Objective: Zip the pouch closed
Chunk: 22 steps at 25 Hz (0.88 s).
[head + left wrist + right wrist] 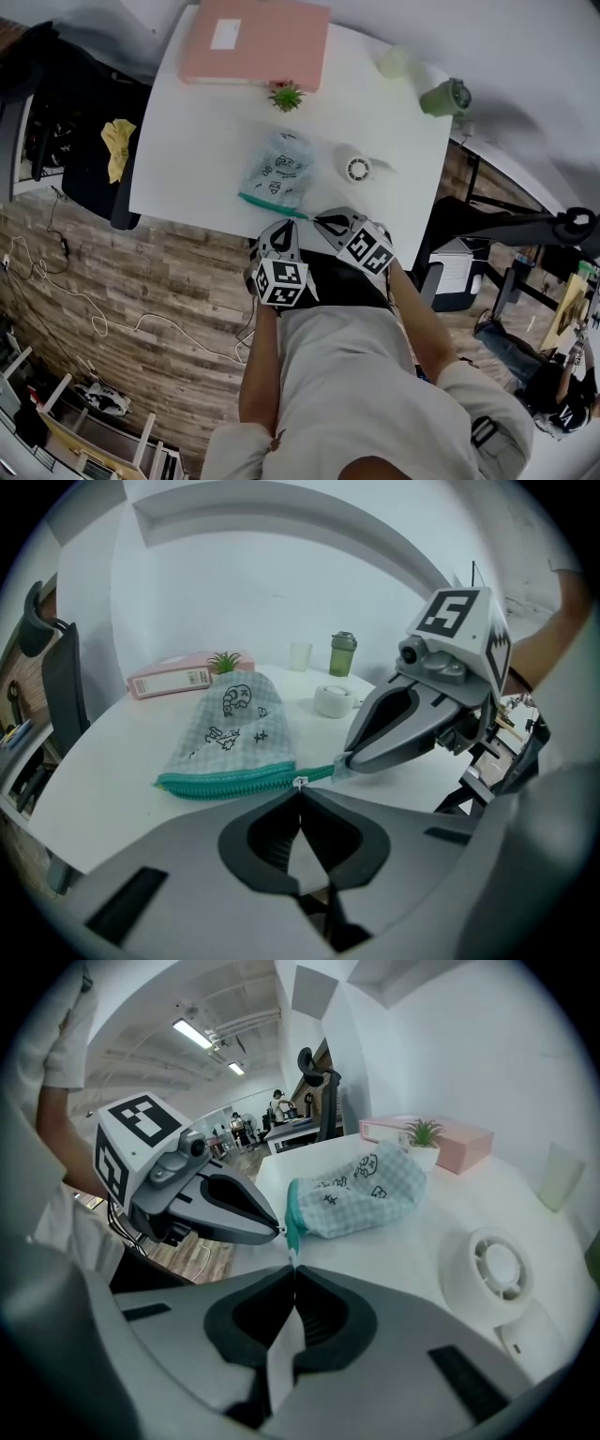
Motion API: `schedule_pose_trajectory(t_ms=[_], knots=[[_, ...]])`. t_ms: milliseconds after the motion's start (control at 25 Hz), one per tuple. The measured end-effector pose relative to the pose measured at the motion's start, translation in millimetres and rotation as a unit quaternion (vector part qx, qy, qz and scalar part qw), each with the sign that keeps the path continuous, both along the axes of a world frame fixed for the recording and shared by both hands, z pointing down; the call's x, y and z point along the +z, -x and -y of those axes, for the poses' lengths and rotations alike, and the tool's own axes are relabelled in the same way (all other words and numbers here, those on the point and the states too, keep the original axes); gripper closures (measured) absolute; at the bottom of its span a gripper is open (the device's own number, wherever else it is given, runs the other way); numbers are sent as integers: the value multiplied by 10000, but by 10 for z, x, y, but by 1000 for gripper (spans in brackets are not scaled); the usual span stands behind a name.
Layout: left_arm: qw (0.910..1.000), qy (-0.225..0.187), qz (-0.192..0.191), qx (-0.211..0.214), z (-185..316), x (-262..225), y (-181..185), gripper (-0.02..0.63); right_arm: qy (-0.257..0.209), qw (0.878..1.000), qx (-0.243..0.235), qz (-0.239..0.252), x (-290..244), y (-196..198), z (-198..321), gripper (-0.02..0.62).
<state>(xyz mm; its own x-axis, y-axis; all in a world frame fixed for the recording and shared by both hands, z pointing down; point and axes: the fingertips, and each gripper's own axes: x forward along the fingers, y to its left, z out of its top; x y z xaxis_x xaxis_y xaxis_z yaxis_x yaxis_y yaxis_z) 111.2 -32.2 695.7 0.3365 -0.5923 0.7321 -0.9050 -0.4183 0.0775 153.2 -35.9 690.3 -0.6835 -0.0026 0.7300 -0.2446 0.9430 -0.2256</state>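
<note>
White table (187, 141) beside a wood-plank floor: a pink binder (253, 42) lies at the far left with a small plant (287, 96) before it. Nearer the front edge lies the checked pouch (279, 169), its teal zipper facing the person. The left gripper (299, 791) is pinched together on the zipper pull (299, 782). The right gripper (292, 1269) is clamped on the zipper tail (291, 1237). Further right sit a white roll (357, 169) and a green bottle (441, 97).

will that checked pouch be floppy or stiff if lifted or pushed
Probably floppy: the pouch is thin cloth lying slumped, so it should sag if lifted by one end. It looks nearly flat, so likely light. On the smooth white table, a push would probably slide or bunch it.
</note>
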Motion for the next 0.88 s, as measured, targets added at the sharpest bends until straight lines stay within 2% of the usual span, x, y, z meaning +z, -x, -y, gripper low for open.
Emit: schedule_pose_trajectory(t_ms=[880], knots=[[9999,-38,58,107,74,-68,224,609,-59,9990,439,-3,-43,5,53,592]])
